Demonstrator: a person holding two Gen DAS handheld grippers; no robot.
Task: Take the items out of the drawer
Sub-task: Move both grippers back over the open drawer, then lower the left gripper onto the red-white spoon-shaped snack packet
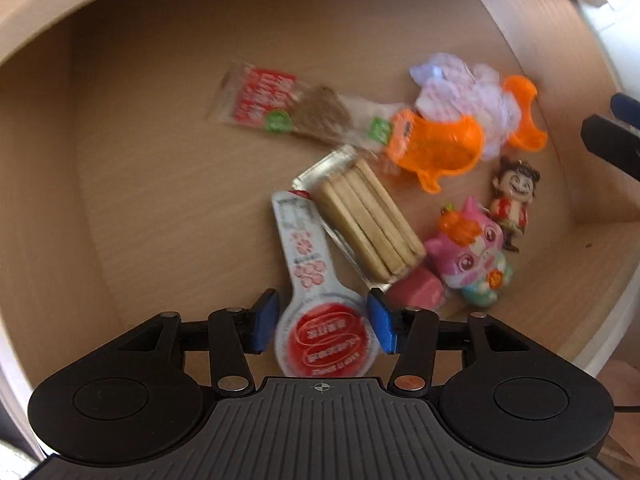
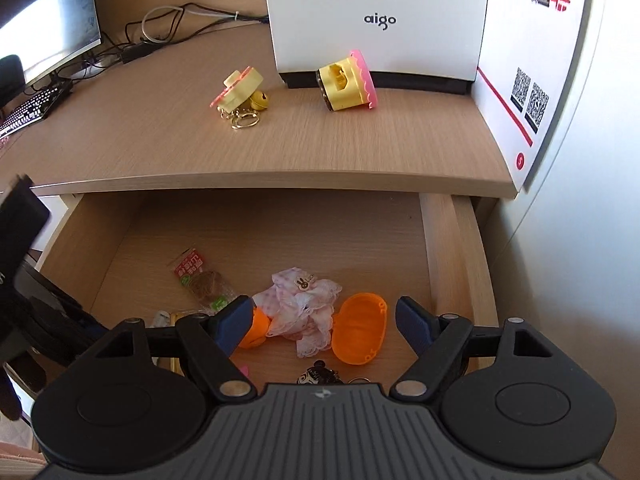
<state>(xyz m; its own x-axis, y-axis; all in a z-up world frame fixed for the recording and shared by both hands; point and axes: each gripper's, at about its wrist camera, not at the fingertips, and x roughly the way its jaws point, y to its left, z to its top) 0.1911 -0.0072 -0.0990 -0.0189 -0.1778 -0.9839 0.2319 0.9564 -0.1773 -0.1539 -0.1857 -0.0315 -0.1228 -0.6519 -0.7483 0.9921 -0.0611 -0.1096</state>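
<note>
L tool (image 1: pixel 322 326) spread round red-capped packet (image 1: pixel 316 304) in drawer (image 1: pixel 168 184) — not pinching; R tool (image 2: pixel 322 324) spread above pink cloth (image 2: pixel 304 312).

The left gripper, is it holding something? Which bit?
Not gripped yet, as far as shows. The left gripper is open, its pads either side of the round red end of the white spoon-shaped packet. The right gripper is open and empty.

"aigo" stands on the white box (image 2: pixel 379 20) on the desk.
</note>
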